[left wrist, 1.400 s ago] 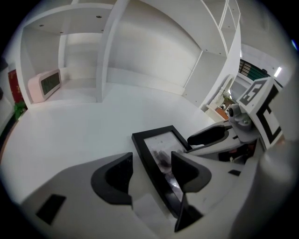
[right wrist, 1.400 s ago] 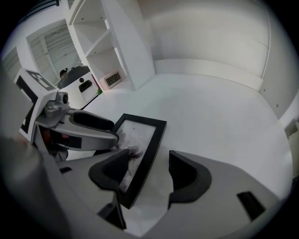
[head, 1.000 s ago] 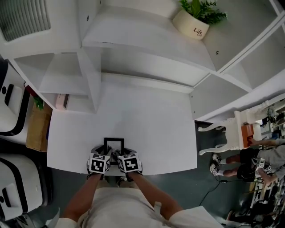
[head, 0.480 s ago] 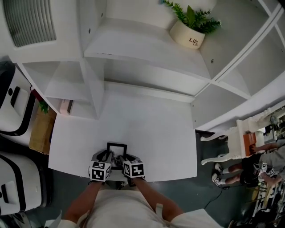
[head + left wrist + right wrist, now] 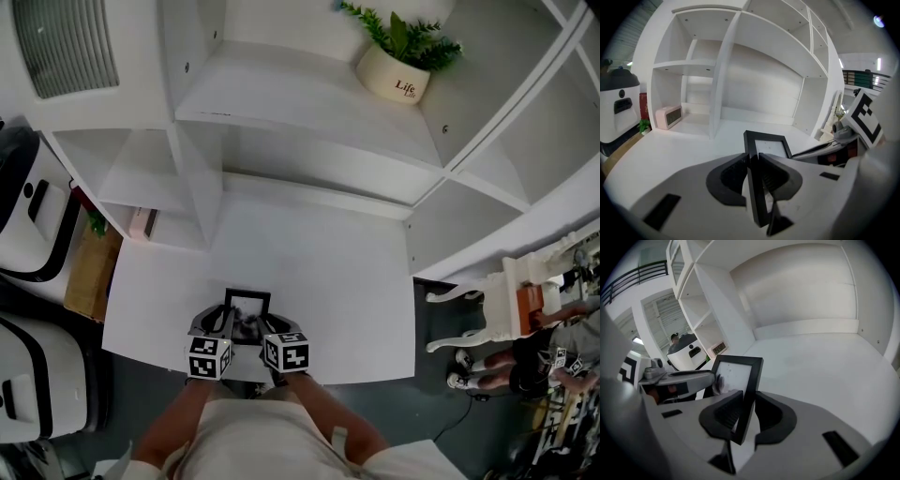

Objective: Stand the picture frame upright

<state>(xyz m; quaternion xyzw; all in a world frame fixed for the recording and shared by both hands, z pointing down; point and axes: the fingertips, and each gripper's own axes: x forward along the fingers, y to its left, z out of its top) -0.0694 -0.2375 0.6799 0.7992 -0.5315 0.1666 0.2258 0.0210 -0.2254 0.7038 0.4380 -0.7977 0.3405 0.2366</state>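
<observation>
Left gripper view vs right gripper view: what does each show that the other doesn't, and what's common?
Left gripper view only: the left gripper shut on the picture frame at its left edge, plus a green plant by the white machine. Right gripper view only: the right gripper shut on the frame's right edge. Both: the frame tilted up off the desk, the shelves, the white machine. Both grippers' jaws have just been closing, with the frame between them.

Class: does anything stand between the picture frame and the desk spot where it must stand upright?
Nothing visible does. The left claw and right claw have just been closing onto the picture frame rails; the desk beyond is bare.
</observation>
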